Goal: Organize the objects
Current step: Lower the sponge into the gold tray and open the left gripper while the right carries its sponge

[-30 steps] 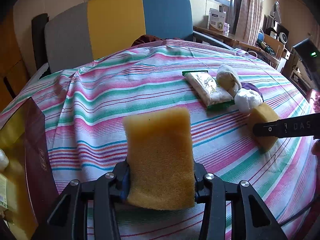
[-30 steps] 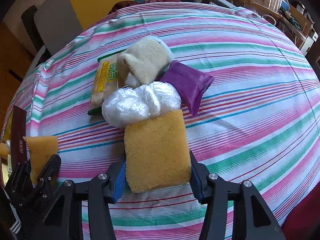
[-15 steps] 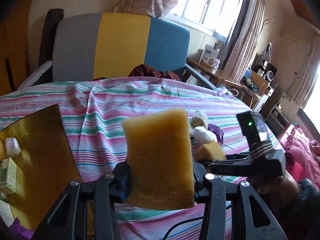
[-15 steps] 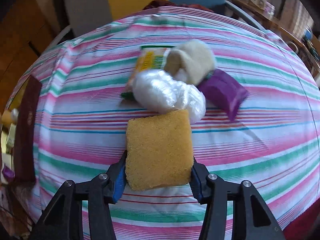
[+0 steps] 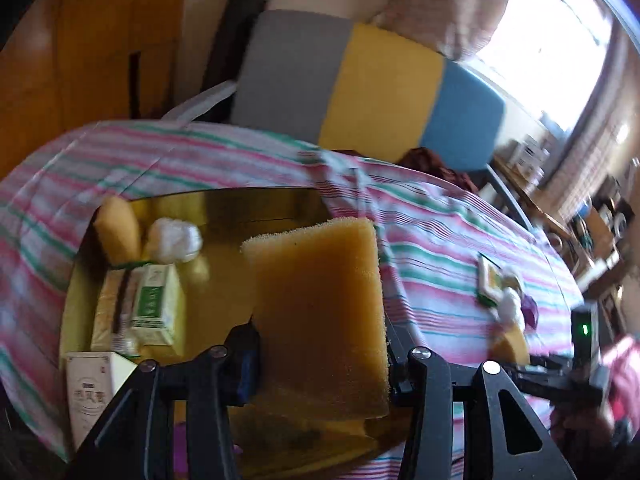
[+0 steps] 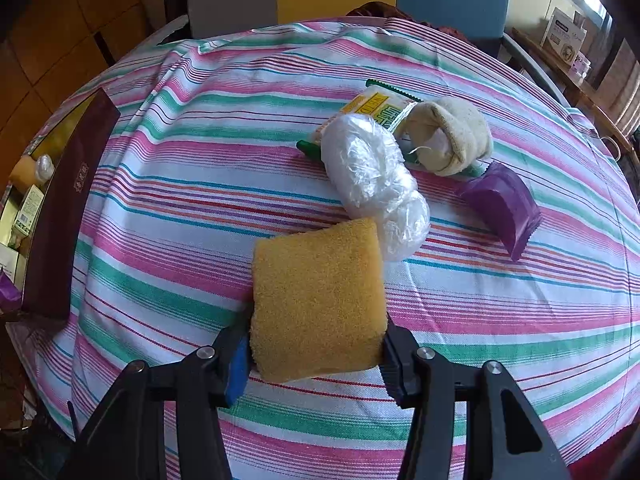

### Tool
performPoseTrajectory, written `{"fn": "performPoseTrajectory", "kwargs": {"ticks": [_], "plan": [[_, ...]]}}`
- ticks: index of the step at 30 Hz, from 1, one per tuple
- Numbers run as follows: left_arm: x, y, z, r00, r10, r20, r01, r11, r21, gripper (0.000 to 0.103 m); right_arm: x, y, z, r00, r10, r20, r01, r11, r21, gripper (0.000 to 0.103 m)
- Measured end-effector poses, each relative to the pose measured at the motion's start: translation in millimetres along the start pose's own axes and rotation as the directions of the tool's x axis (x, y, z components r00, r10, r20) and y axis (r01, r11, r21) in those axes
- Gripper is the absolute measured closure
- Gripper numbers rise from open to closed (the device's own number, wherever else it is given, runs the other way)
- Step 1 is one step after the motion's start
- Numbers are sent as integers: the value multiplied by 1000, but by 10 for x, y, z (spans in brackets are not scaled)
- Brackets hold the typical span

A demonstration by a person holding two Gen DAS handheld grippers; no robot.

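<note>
My left gripper (image 5: 320,356) is shut on a yellow sponge (image 5: 320,304) and hangs over the open gold-lined box (image 5: 256,204). Inside that box lie another yellow sponge (image 5: 118,232), a white plastic wad (image 5: 174,238), a green-and-white carton (image 5: 154,304) and a white carton (image 5: 86,392). My right gripper (image 6: 314,340) is shut on a second yellow sponge (image 6: 316,300) above the striped tablecloth (image 6: 200,160). Just beyond it lie a clear plastic bundle (image 6: 372,184), a yellow-green packet (image 6: 370,110), a beige sock (image 6: 452,140) and a purple packet (image 6: 500,204).
The box's dark maroon wall (image 6: 64,208) stands at the table's left edge in the right wrist view. A grey, yellow and blue chair back (image 5: 360,84) is behind the table. Shelves with clutter (image 5: 592,224) fill the far right. The other gripper's body (image 5: 576,360) shows at the lower right.
My left gripper swung left and rose with its sponge, from over the cloth to over the open box. My right gripper drifted a little with its sponge, still near the pile.
</note>
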State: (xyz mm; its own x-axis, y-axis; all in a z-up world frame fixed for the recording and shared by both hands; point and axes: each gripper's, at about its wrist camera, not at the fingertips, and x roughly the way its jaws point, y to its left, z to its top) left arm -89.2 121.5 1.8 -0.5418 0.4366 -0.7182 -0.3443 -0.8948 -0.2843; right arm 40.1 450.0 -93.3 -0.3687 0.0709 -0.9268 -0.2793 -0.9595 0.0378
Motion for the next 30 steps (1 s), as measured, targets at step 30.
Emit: {"fn": "performPoseTrajectory", "kwargs": {"ticks": [30], "plan": [[713, 662, 706, 971, 234, -46, -235, 972, -2, 34, 33, 39, 59, 1000, -9, -3, 9, 1000, -4, 49]]}}
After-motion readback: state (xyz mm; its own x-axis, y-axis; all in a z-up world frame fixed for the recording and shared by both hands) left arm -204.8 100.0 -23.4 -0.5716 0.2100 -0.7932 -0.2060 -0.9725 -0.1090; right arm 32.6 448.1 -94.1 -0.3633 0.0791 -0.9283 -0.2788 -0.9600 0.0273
